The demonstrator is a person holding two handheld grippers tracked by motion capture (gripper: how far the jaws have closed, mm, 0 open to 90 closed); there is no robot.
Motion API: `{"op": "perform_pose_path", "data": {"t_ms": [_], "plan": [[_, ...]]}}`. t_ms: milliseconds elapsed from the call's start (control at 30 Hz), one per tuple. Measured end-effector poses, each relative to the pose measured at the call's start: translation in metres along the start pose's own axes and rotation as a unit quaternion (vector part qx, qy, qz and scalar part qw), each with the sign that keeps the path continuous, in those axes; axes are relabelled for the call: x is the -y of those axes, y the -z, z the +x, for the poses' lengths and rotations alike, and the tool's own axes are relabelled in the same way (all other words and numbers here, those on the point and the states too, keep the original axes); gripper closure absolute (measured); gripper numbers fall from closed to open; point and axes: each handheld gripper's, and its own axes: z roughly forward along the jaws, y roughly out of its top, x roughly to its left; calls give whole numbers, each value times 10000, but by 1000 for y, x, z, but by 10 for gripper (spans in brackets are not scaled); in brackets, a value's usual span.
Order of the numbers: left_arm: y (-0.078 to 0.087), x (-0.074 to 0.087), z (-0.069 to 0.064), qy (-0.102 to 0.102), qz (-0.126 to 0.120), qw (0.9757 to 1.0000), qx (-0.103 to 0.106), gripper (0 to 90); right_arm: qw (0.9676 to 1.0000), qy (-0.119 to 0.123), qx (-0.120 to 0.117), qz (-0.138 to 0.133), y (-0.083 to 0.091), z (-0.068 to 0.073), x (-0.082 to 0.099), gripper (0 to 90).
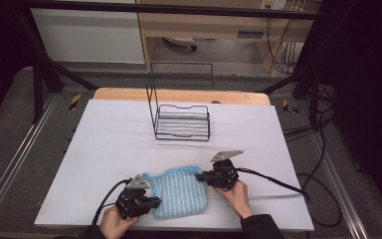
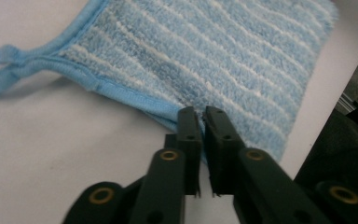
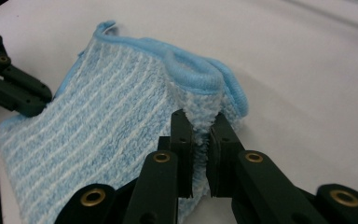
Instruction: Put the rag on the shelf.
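A blue striped cloth (image 1: pixel 180 191) lies flat on the white table (image 1: pixel 109 149), near the front edge, betw. the two hands. Left gripper (image 1: pixel 151 203) sits at the cloth's left edge; in the left gripper view its fingers (image 2: pixel 189 126) are clenched on the cloth's hemmed edge, w/ a loop tab (image 2: pixel 2 65) off to one side. Right gripper (image 1: pixel 200 176) is at the cloth's far right corner; in the right gripper view its fingers (image 3: pixel 182 130) pinch that corner, which bunches up and lifts a bit off the table. A black wire rack (image 1: pixel 181 122) stands further back, well apart from the cloth
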Motion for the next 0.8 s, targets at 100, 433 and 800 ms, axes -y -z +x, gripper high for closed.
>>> {"op": "perform_pose_path", "data": {"t_ms": [100, 433, 800], "plan": [[-2, 0, -3, -53, -71, 10000, 12, 854, 9997, 201, 98, -36, -1, 0, -7, 830], [2, -5, -3, -179, -368, 9992, -15, 770, 9979, 456, 462, 79, -24, -7, -21, 763], [11, -44, 35, -226, -518, 9953, -792, 431, 9969, 217, 714, -240, 13, 9, -10, 289]]}}
